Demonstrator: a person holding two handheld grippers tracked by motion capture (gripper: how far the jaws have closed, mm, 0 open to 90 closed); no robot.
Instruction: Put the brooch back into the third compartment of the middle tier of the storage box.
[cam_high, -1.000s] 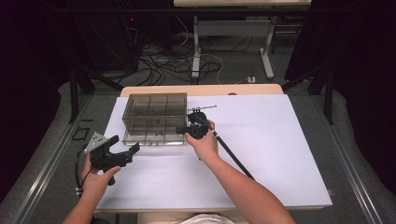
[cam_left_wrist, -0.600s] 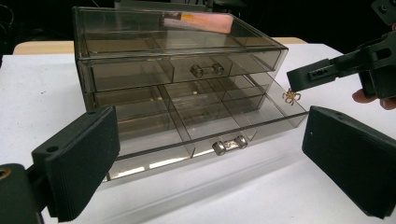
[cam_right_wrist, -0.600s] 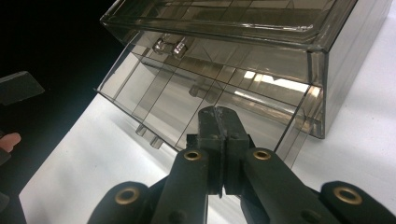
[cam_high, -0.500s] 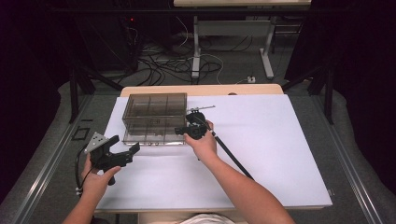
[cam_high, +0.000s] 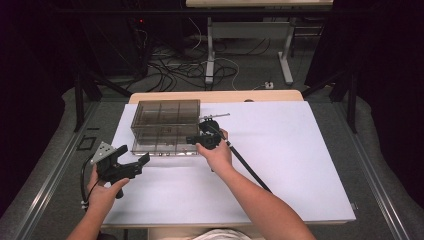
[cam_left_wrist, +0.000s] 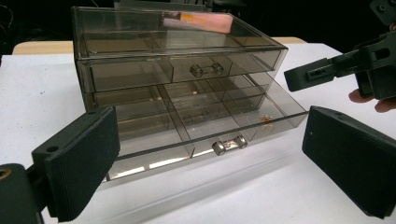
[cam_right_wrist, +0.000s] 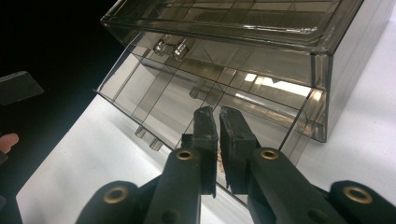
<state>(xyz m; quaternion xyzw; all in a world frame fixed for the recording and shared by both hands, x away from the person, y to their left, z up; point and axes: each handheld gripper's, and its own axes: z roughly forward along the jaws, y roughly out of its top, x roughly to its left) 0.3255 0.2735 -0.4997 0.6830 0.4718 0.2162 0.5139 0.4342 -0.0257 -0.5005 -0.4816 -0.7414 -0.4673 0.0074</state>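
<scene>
A smoked clear drawer box (cam_high: 165, 116) stands at the back left of the white table (cam_high: 300, 150). Its upper drawer (cam_left_wrist: 187, 70) is closed. The lower drawer (cam_left_wrist: 196, 135) is pulled out, and a tiny gold piece (cam_left_wrist: 267, 120) lies in its front right compartment. My right gripper (cam_high: 190, 139) hovers over that right front corner, its jaws together with only a thin slit (cam_right_wrist: 218, 114) and nothing seen between the tips. My left gripper (cam_high: 134, 154) is held wide open in front of the drawer and left of it, its pads (cam_left_wrist: 84, 158) apart from the box.
The right gripper's black cable (cam_high: 245, 165) runs diagonally across the table toward the person. A thin silver part (cam_high: 215, 116) lies just behind the right hand. White table surface stretches to the right and front. Loose cables and desk legs lie on the floor beyond.
The right gripper has edged slightly left over the open drawer's corner. The left gripper and the box have not visibly moved.
</scene>
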